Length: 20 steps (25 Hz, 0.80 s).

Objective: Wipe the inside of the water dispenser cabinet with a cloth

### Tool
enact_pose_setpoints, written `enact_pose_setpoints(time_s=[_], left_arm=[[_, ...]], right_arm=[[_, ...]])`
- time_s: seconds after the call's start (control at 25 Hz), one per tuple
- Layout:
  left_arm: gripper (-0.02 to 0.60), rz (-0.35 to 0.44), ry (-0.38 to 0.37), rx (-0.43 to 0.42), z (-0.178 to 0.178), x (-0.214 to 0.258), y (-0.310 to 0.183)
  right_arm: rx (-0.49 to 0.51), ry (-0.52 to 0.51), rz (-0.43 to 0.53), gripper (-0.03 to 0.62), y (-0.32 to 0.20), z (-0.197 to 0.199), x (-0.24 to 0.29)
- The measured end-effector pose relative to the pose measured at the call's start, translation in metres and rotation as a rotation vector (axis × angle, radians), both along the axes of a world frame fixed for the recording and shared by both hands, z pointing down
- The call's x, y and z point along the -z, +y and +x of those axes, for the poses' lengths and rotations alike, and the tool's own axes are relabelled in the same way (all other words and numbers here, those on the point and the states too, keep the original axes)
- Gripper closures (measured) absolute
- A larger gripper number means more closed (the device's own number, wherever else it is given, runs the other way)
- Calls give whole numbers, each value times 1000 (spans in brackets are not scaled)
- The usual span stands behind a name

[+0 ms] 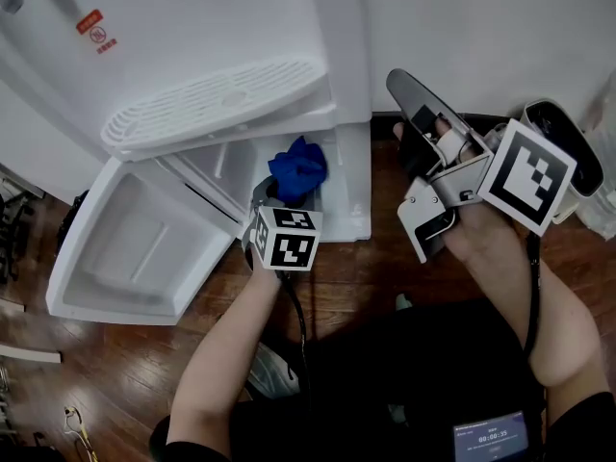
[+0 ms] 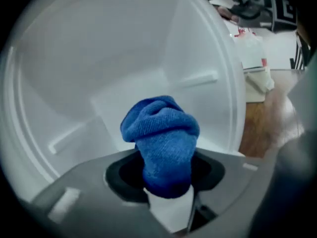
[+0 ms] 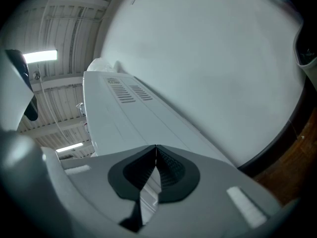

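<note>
The white water dispenser point(image 1: 192, 37) stands with its low cabinet point(image 1: 223, 166) open and the door point(image 1: 125, 248) swung out to the left. A bunched blue cloth point(image 1: 296, 169) point(image 2: 161, 143) sits at the cabinet mouth, and my left gripper point(image 1: 282, 198) point(image 2: 166, 188) is shut on its lower end. In the left gripper view the white cabinet interior point(image 2: 124, 68) with its moulded ribs lies behind the cloth. My right gripper point(image 1: 398, 83) point(image 3: 155, 148) is held up to the right of the dispenser, shut and empty, pointing along the dispenser's side panel point(image 3: 143, 113).
The slotted drip tray point(image 1: 217, 99) juts out above the cabinet. The floor point(image 1: 366, 277) is dark wood, with a white wall point(image 1: 481, 27) and dark baseboard behind. A white plastic bag point(image 2: 252, 58) lies on the floor to the right. A cable point(image 1: 294, 306) trails from the left gripper.
</note>
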<state>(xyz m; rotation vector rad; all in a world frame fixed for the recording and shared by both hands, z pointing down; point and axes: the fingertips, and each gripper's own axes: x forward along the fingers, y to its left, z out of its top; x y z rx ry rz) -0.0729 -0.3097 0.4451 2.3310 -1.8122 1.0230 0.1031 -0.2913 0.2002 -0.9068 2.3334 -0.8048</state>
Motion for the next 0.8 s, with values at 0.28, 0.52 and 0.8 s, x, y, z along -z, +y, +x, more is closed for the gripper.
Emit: enact_pose_setpoints(time_s=[0.28, 0.52, 0.8], left_arm=[[380, -54, 144, 124, -4, 2, -57], [390, -183, 75, -49, 30, -29, -63], [394, -645, 138, -376, 56, -40, 73]], right_arm=[[48, -16, -6, 589, 5, -10, 2], [15, 0, -19, 589, -2, -2, -5], [27, 33, 24, 589, 0, -4, -3]])
